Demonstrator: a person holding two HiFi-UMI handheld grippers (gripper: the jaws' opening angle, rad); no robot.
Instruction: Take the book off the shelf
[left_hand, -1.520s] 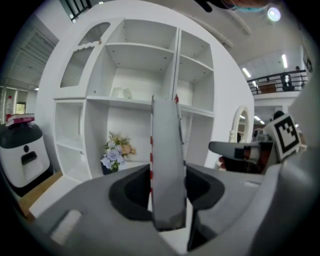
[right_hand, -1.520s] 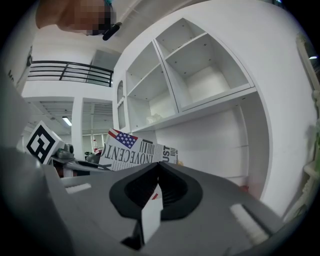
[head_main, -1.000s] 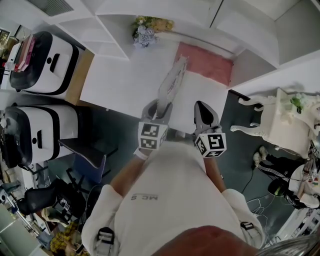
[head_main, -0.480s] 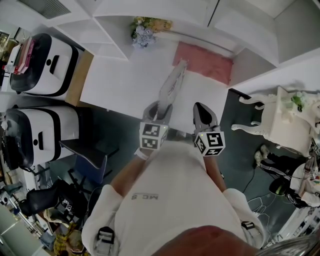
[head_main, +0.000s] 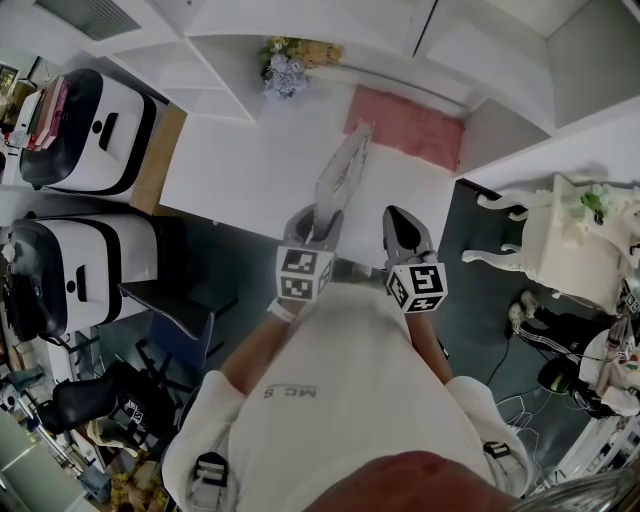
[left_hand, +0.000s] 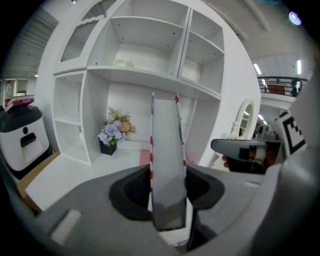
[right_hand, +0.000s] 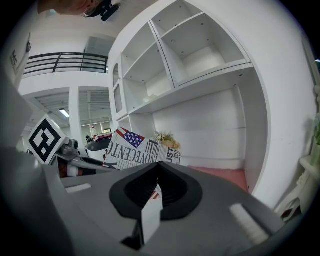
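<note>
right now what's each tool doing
left tool: closed on the book
right tool: closed, holding nothing

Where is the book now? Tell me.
Head view, left of centre: the book stands on edge in the left gripper, over the white desk, its far end near the pink mat.

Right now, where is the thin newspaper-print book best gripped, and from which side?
At its near edge, from the person's side, with the fingers pressing the two flat covers. The thin newspaper-print book stands on edge with its narrow edge toward the person, so its covers face left and right. The left gripper is shut on it just so.
</note>
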